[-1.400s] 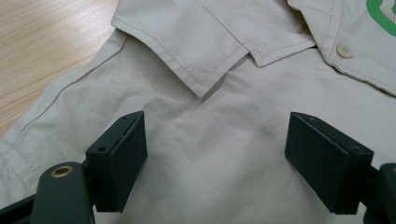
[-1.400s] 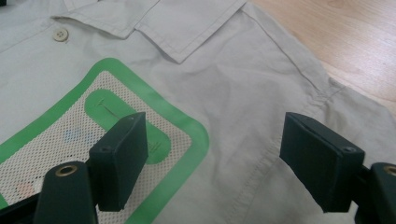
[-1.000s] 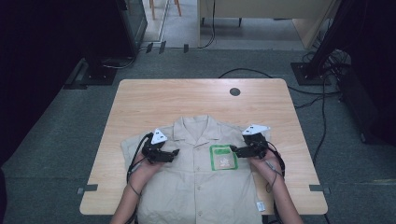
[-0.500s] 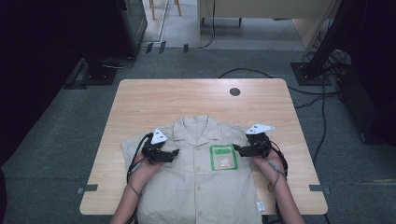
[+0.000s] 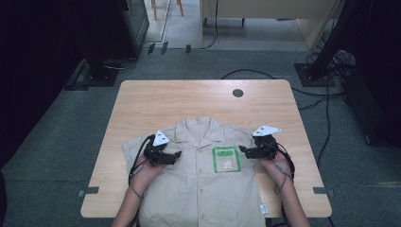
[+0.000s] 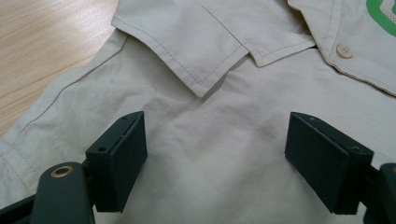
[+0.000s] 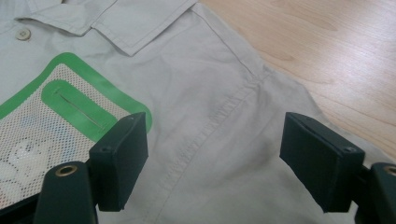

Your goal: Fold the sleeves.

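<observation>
Left gripper [image 6: 212, 163]: jaws wide apart, nothing between, poised over shirt [image 5: 198, 184] chest just below collar [image 6: 210, 51]. Right gripper [image 7: 212, 163]: jaws likewise spread, empty, over shoulder seam beside green pocket patch [image 5: 226, 159]. Shirt lies flat, buttoned, front up, on table [image 5: 189, 101], hem toward person. Likely step: grasp shoulders. Advice: lower both evenly, pinch at the seams outboard of collar, avoid patch and button.

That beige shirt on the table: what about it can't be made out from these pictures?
- Shirt hem: cut off by the bottom edge of the high view.
- Its sleeves: folded beneath the body in the high view; how they lie is hidden.
- The design inside the green-bordered mesh patch: too small in the high view, partly behind a jaw in the right gripper view.
- The small white tag: too small to read.
</observation>
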Tool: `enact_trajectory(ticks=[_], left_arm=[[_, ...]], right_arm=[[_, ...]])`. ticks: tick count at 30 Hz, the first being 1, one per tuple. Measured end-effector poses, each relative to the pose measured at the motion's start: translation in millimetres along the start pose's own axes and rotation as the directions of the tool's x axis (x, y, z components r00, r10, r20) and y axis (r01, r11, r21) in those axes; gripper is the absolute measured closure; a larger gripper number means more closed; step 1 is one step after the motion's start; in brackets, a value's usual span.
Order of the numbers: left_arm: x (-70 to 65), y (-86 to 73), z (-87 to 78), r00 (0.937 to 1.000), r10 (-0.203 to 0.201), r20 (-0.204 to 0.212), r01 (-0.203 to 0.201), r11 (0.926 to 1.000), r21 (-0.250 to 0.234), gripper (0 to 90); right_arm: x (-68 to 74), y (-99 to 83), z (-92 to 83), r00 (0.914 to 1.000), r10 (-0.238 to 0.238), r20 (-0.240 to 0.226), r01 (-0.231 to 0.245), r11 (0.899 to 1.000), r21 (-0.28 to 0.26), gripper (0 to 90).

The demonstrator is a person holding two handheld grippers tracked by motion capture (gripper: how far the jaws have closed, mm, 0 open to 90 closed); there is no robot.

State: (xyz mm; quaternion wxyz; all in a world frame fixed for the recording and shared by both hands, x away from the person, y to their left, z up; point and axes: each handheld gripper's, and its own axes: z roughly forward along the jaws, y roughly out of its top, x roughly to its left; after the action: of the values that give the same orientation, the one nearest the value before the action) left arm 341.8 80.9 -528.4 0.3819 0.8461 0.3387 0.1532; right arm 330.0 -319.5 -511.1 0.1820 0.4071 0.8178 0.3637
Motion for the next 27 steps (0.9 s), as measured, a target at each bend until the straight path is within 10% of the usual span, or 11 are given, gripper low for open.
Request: enact_trajectory(ticks=[27], left_arm=[[0.0, 0.0, 0.0, 1.0000, 0.000, 0.000, 0.000, 1.0000, -0.001, 21.0]], right_arm=[[-21.0, -11.5, -11.5, 0.9991, 0.029, 0.030, -0.027, 0.998, -0.048, 23.0]])
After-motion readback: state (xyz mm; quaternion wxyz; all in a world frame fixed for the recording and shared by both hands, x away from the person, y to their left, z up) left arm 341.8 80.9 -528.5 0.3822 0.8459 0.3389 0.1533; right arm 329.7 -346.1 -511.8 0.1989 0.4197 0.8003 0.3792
